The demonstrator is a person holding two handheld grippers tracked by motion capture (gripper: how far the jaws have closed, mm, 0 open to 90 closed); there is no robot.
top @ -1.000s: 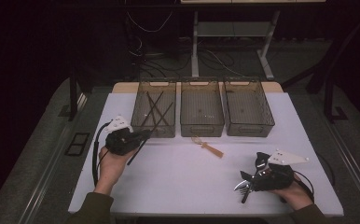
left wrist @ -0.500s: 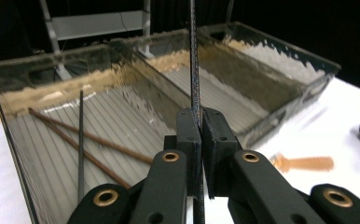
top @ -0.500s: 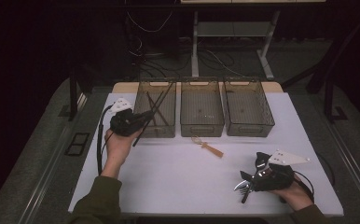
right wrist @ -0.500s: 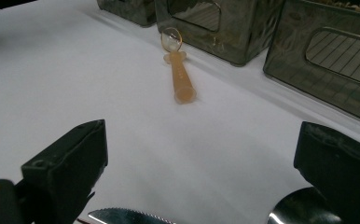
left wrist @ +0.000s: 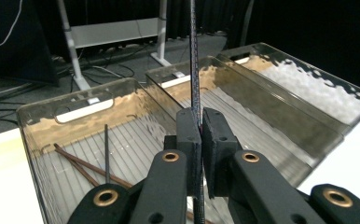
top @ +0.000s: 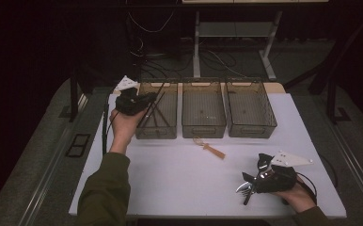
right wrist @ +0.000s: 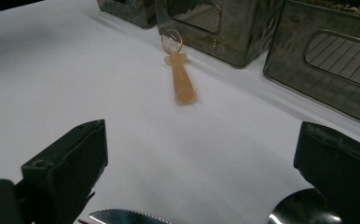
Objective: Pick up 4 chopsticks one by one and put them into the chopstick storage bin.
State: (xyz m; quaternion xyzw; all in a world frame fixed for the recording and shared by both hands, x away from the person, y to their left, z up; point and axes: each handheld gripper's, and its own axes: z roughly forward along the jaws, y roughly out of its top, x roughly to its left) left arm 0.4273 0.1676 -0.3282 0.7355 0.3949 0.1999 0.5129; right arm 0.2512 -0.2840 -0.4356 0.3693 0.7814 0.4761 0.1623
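Two grippers worked. Nearest, the right gripper [top: 251, 182] rested on the white table [top: 170, 179], jaws wide apart; its view revealed a knife blade [right wrist: 127, 217] and spoon bowl [right wrist: 304, 213] below. Beyond lay an orange spoon [top: 209, 148]. Farthest, the left gripper [left wrist: 201, 135] pinched a dark chopstick [left wrist: 194, 60] over the left bin [top: 157, 113].

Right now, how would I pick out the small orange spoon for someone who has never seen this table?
Start at the row of three smoky clear bins along the far edge of the white table. Just in front of the middle bin, lying flat on the bare tabletop, is the orange spoon. Unlike the metal cutlery near the right gripper, it is translucent plastic with a round clear bowl.
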